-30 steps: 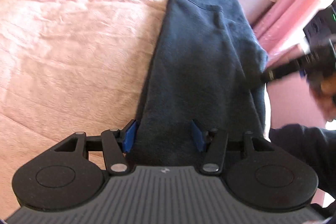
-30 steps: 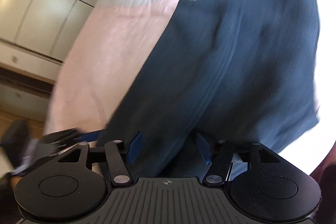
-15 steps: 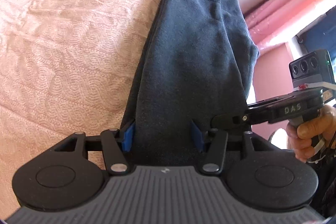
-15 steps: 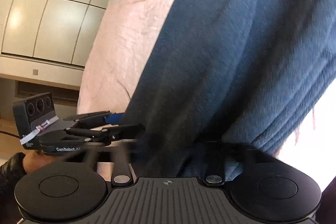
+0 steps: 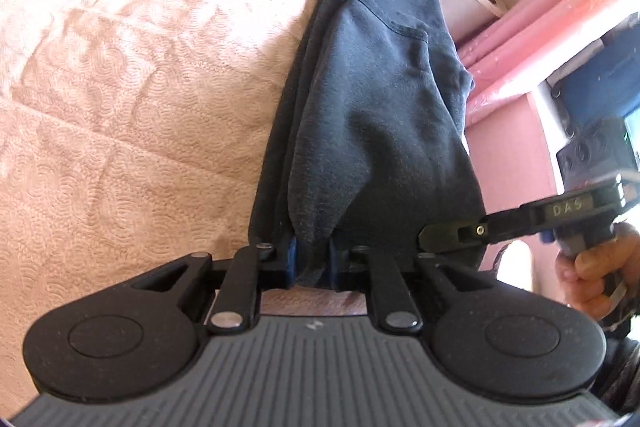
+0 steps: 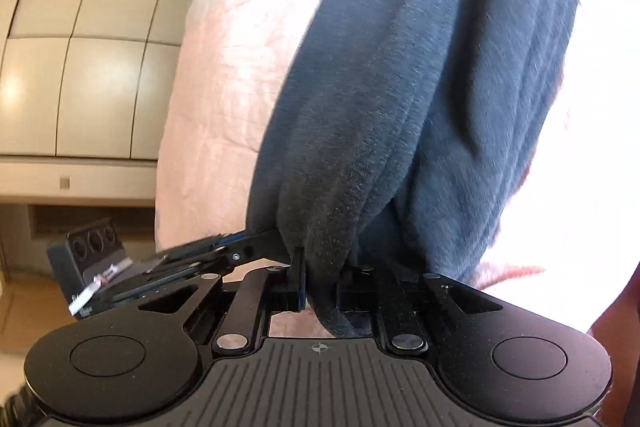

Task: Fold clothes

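Dark blue fleece, a long garment (image 5: 372, 115) folded lengthwise, lies stretched out on the pink quilted bedspread (image 5: 120, 75), close to its right-hand edge. Its near end is bunched between the blue pads of the left gripper (image 5: 313, 261), whose jaws are closing on that cloth and already press it. The right gripper (image 6: 322, 285) has its jaws closing too, pinching a thick roll of the same near edge (each tool shows in the other's camera, just beside it on that end). So both grips sit side by side at one short end, and the garment's long axis runs straight away from them toward the far end of the bed. My judgement: the coming fold would carry this held end forward along that axis, both hands travelling together to keep the edge square
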A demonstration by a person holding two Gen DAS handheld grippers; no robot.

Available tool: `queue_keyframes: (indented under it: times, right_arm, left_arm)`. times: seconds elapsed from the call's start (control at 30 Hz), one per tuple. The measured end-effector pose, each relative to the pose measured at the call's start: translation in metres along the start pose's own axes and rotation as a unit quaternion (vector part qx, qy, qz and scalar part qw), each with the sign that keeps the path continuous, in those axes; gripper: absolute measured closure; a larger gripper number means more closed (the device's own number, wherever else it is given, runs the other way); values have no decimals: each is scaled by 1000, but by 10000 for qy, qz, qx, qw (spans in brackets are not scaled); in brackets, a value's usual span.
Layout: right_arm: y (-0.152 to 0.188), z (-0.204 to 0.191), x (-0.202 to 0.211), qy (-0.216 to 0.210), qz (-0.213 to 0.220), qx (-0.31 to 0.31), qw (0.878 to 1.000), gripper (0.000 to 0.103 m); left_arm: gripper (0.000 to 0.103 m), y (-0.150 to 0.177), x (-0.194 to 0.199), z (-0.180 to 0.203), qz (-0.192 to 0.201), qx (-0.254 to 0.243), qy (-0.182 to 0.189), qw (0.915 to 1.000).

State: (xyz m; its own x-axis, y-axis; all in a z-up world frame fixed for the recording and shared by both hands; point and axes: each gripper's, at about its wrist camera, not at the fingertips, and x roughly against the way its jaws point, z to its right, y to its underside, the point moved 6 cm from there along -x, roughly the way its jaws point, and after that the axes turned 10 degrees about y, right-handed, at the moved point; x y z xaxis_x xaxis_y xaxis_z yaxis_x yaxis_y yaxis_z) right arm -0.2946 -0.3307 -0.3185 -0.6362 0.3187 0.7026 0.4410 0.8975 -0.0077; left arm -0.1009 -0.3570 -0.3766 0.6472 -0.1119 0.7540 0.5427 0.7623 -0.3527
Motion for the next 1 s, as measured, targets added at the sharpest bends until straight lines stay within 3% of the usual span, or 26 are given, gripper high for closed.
queue_keyframes:
  times: [0.27,0.4,0.43,0.5,0.57,0.73,0.87,0.93,1.0]
  right_arm:
    - [13,-14,-16,172,-539,445,9974,92]
    - [8,-10,-4,176,-365,283,9988,91]
    - [8,-10,4,174,-267,292,9991,81]
    - [7,-14,16,198,23,317,9993,46]
    - [4,-15,29,290,359,371,9982,37]
    - [-22,-2,48,581,1197,166,9910,37]
    - [-65,8,38,835,1689,254,9818,37]
    - [-84,11,17,1086,1799,326,9771,37]
    - [-95,9,-11,1293,1617,306,9779,41]
  left_arm:
    - [91,27,10,-7,44,74,-14,10000]
    - [88,9,19,-4,-66,-124,80,9999]
    - [88,4,23,-3,-94,-185,112,9997]
    - [79,-7,30,0,-70,-300,161,9994]
    - [72,-20,35,1,-9,-345,259,9991]
    - [69,-47,19,-3,92,-185,582,9981]
    - [70,-43,-25,-7,-430,-207,562,9973]
    - [82,-34,-30,-6,-492,-337,427,9973]
    - [91,-28,-24,-4,-366,-359,345,9981]
